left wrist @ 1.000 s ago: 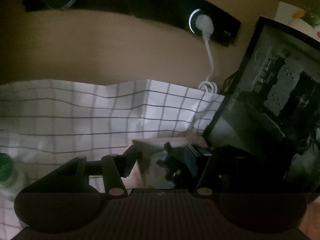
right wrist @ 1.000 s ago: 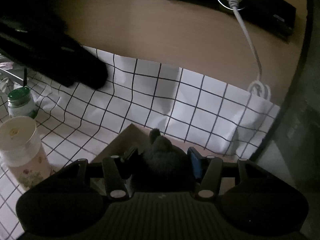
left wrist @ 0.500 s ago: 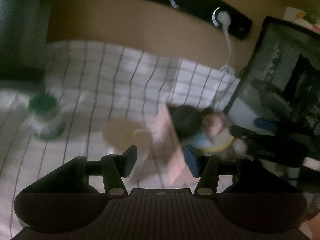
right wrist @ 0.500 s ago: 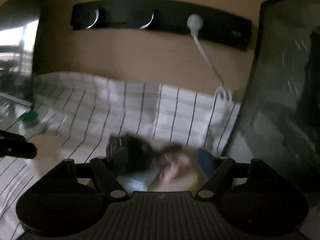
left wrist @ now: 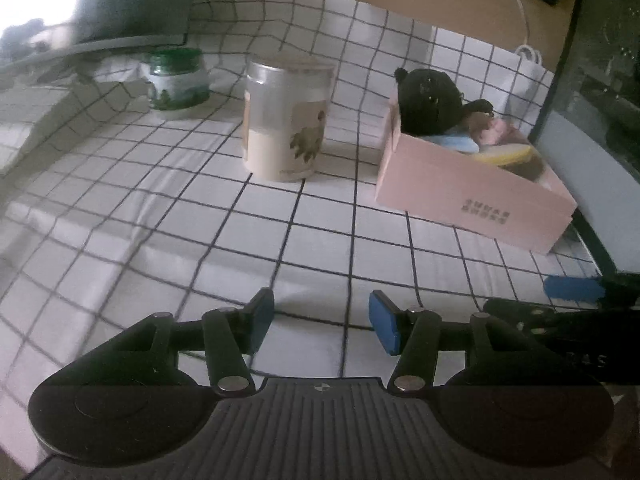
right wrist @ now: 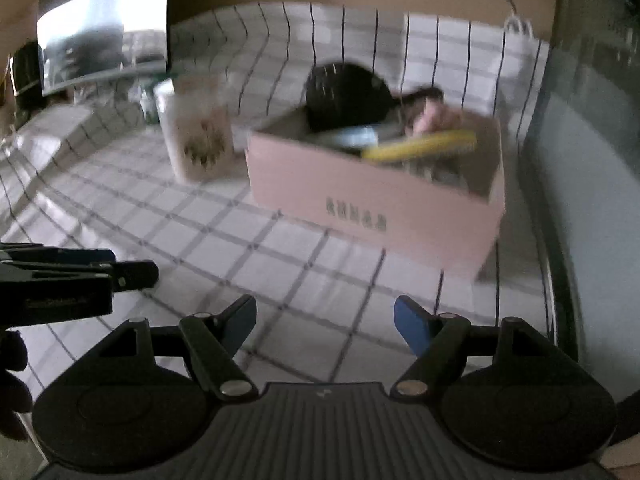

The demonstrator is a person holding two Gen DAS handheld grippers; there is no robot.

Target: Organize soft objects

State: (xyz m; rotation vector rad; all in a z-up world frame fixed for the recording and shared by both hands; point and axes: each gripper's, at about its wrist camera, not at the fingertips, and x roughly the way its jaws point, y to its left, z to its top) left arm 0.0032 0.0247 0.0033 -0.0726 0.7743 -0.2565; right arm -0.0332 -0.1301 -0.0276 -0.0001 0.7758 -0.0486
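Observation:
A pink cardboard box (left wrist: 472,192) stands on the checked cloth at the right; it also shows in the right wrist view (right wrist: 360,200). In it lie several soft toys: a black plush (left wrist: 430,100), a blue one, a pink one and a yellow one (left wrist: 504,155). The black plush (right wrist: 344,94) and yellow toy (right wrist: 420,145) show blurred in the right wrist view. My left gripper (left wrist: 322,322) is open and empty, low over the cloth in front of the box. My right gripper (right wrist: 325,324) is open and empty, also well short of the box.
A pale floral canister (left wrist: 286,120) stands left of the box, a green-lidded jar (left wrist: 178,78) further left. A dark glass panel (left wrist: 600,80) rises at the right. A white cable (left wrist: 520,12) hangs from a wall socket strip. A monitor (left wrist: 100,0) stands at the back left.
Both grippers have pulled back and away from the box. The right gripper let go of the black plush, which now lies in the box. Both now hover low over the cloth.

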